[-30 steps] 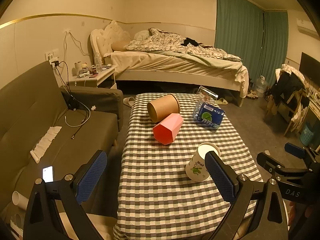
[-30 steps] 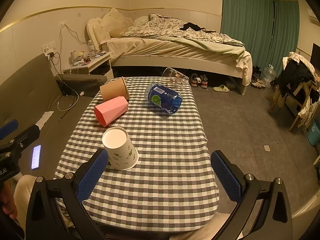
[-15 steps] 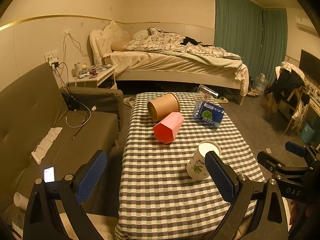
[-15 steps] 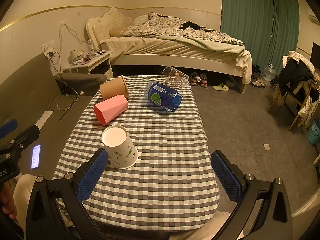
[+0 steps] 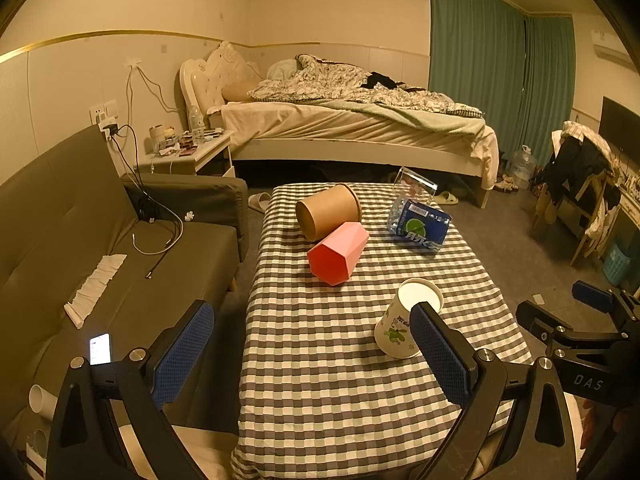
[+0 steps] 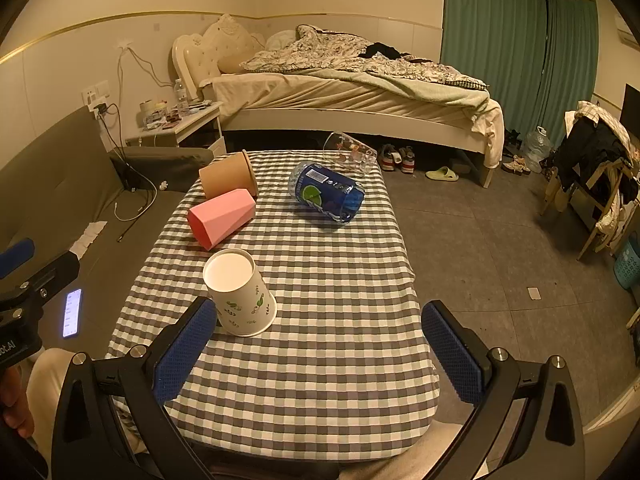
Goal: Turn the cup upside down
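On the checkered desk [image 6: 320,360], the white paper cup [image 6: 240,300] with green leaf prints stands upside down, wide rim on the cloth and flat base up. Just beyond the cup lies a pink faceted cup [image 6: 222,218] on its side, and past that a brown paper cup [image 6: 228,178], also tipped over (the two look like they touch). Farther from the cup, toward the bed [image 6: 340,92], a blue bottle [image 6: 328,196] and a clear glass [image 6: 350,152] lie on their sides. The right hand-held gripper [image 6: 318,356] hangs spread wide near the cup, holding nothing. The left hand-held gripper [image 5: 312,354] is spread wide too, empty, one blue pad overlapping the cup in its view.
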Demonstrator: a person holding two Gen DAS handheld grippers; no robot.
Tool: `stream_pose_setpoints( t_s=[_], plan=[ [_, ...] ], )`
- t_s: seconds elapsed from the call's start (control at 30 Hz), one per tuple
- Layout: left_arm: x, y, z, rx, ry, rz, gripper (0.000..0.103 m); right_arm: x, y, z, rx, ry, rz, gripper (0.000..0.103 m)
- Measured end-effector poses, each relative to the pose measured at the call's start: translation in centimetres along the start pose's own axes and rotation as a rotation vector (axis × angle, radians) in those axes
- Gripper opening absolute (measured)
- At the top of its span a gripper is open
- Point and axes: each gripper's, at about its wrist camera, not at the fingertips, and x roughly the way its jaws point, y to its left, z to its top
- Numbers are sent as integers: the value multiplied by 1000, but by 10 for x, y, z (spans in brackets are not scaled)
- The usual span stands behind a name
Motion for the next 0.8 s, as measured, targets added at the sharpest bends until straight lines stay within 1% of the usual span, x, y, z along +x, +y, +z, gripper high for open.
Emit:
stream_pose_setpoints(
  t_s=[0.8],
  plan=[
    [0, 1, -4, 2, 10, 3, 101, 0, 0, 0, 0, 2, 0, 103]
  ],
)
